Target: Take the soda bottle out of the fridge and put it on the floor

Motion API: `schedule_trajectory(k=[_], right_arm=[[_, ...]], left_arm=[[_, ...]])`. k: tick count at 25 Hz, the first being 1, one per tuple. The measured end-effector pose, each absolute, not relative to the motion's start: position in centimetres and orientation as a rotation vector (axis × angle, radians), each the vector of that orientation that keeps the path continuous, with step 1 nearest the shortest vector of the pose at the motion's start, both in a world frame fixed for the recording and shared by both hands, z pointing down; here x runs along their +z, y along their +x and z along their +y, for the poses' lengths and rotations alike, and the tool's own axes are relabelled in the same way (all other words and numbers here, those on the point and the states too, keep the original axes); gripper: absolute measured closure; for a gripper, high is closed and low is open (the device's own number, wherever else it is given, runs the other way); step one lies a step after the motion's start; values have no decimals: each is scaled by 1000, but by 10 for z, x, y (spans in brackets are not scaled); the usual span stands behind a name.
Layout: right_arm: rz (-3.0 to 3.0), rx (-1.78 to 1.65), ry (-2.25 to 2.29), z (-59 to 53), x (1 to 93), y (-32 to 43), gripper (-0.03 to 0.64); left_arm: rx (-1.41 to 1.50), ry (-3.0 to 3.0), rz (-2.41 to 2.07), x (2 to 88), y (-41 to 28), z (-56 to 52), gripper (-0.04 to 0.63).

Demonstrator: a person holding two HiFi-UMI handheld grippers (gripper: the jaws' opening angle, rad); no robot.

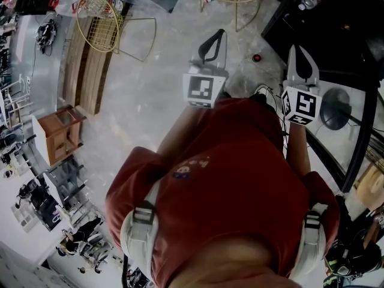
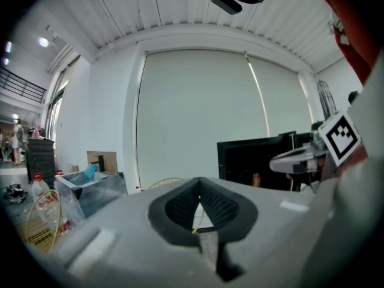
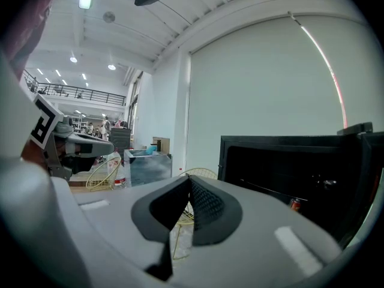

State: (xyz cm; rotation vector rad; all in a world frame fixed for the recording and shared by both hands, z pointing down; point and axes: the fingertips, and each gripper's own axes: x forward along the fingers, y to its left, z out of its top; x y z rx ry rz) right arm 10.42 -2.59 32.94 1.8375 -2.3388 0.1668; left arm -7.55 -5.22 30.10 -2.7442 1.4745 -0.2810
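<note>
The person wears a red shirt [image 1: 234, 179] and white, black-buckled shoulder straps [image 1: 135, 239].

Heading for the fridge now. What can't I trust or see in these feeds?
- Soda bottle: only a small reddish thing shows against the dark fridge in the right gripper view; too small to identify.
- Fridge door, open or shut: head view too dark, cut by the frame edge.
- Floor by the feet: head view, hidden by the red shirt.
- Fridge's right part: left gripper view, behind the right hand-held gripper.
</note>
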Motion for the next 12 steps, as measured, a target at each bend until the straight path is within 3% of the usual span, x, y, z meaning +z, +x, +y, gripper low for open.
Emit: schedule_trajectory(k=[12], right_arm=[[-2342, 171, 1827, -25, 329, 105, 615]], left_arm=[[-263, -2744, 1483, 296, -73, -51, 595]])
